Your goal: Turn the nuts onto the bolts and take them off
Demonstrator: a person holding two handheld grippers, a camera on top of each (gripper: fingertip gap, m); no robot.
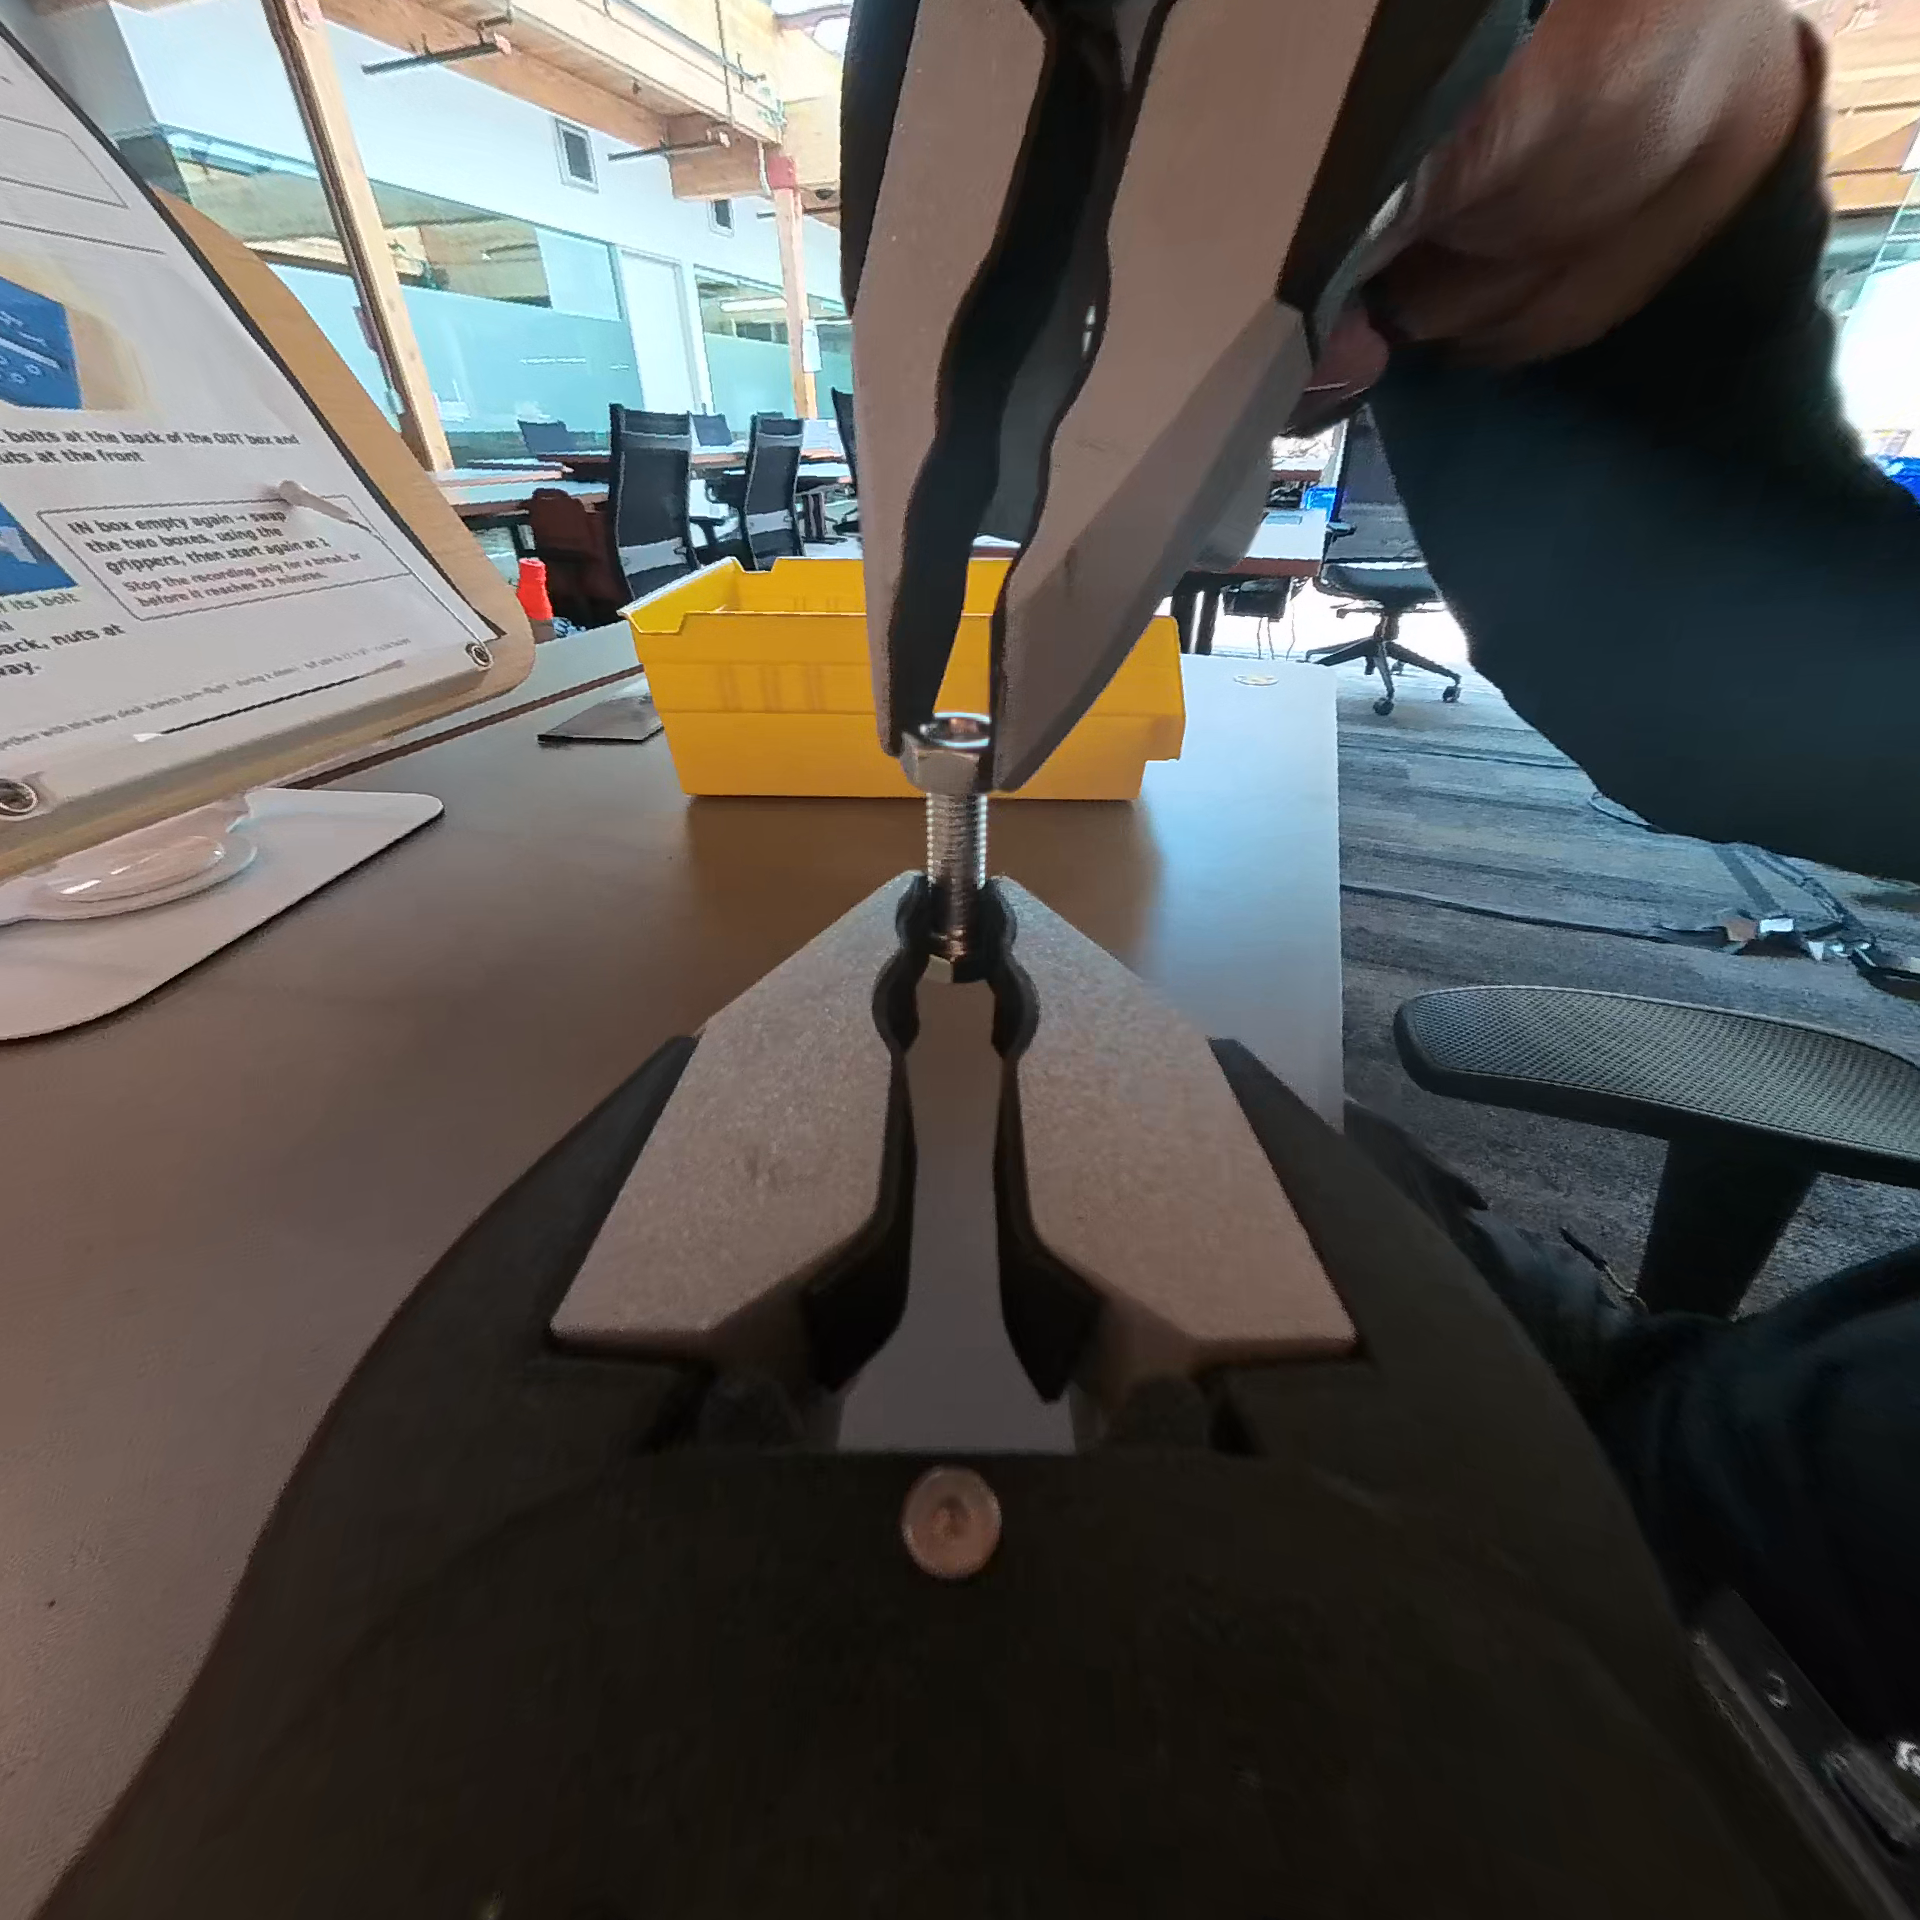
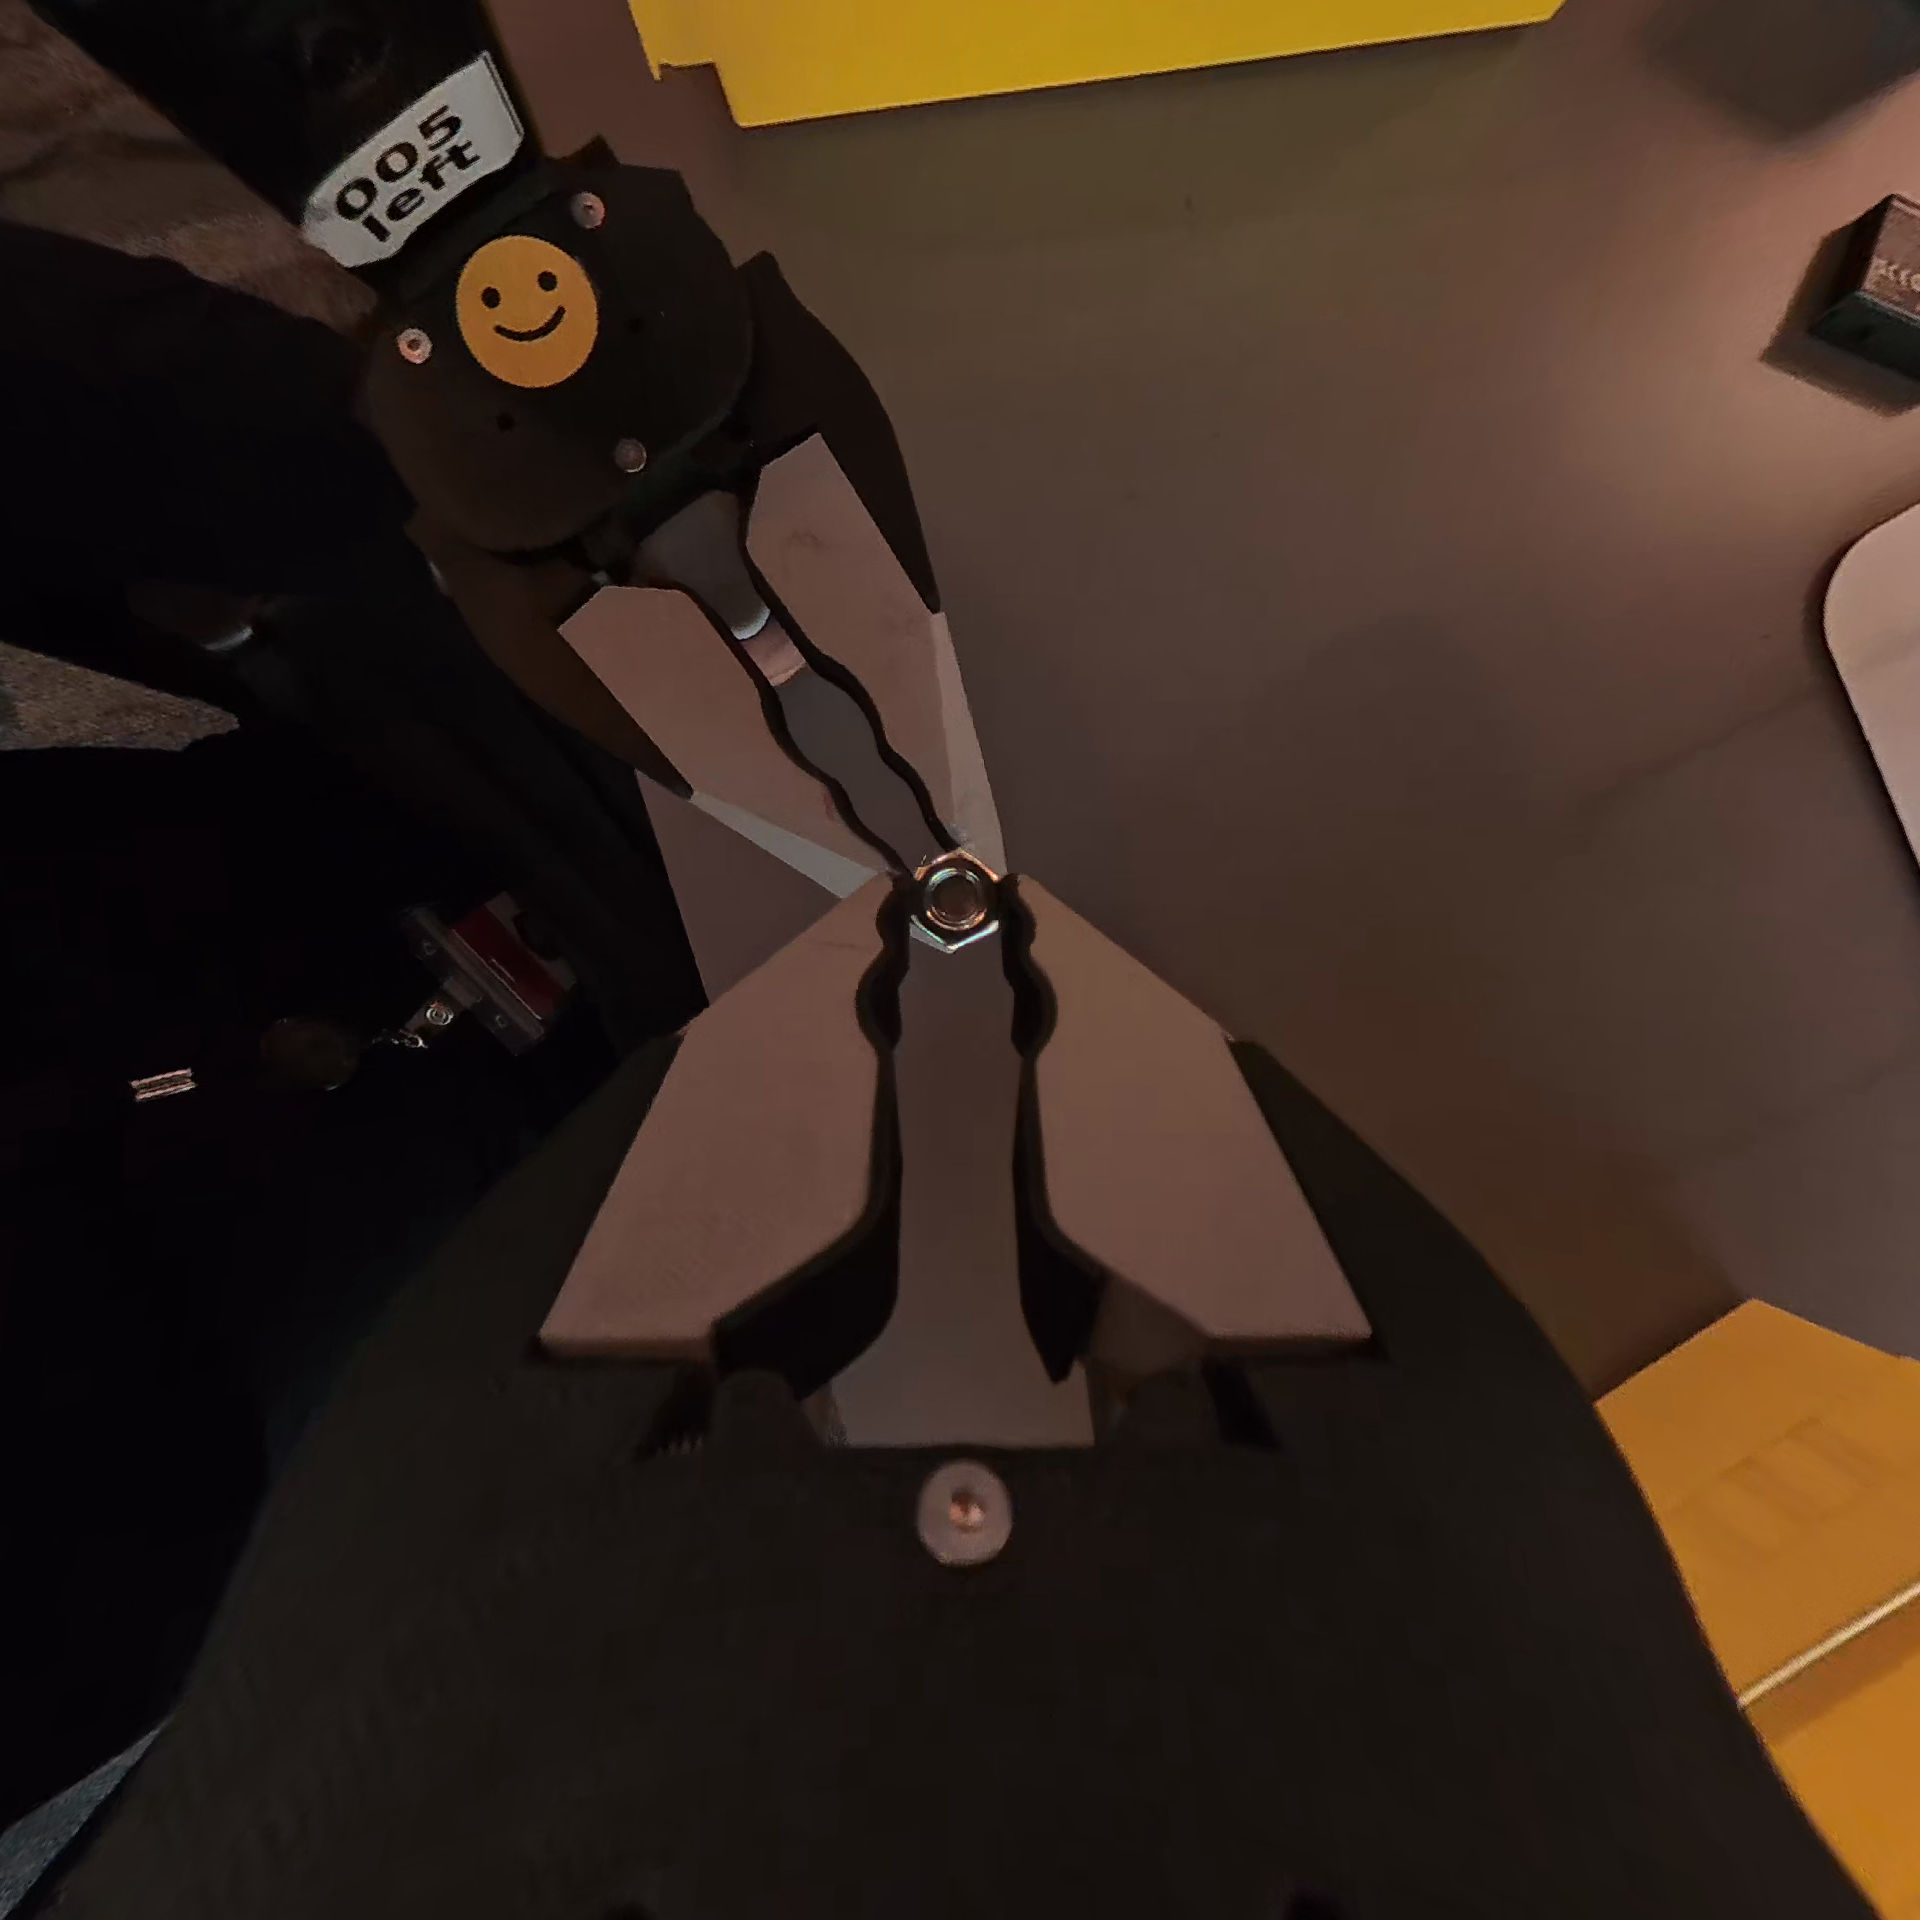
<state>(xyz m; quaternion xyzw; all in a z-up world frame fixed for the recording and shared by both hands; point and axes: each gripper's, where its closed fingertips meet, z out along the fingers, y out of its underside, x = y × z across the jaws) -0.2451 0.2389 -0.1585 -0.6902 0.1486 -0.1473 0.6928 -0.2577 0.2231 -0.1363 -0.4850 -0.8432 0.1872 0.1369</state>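
The bolt (image 1: 951,883) stands upright above the counter (image 1: 520,987), its lower end pinched in your left tongs (image 1: 953,935). Your right tongs (image 1: 948,750) reach down from above and pinch the nut (image 1: 940,756) at the bolt's top, before a yellow bin (image 1: 769,675).

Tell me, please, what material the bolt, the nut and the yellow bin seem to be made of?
Bolt: bright silvery metal, probably plated steel; its threads glint. Nut: the same shiny metal, with crisp hexagonal faces. Yellow bin: apparently moulded plastic, evenly coloured, smooth, slightly glossy.
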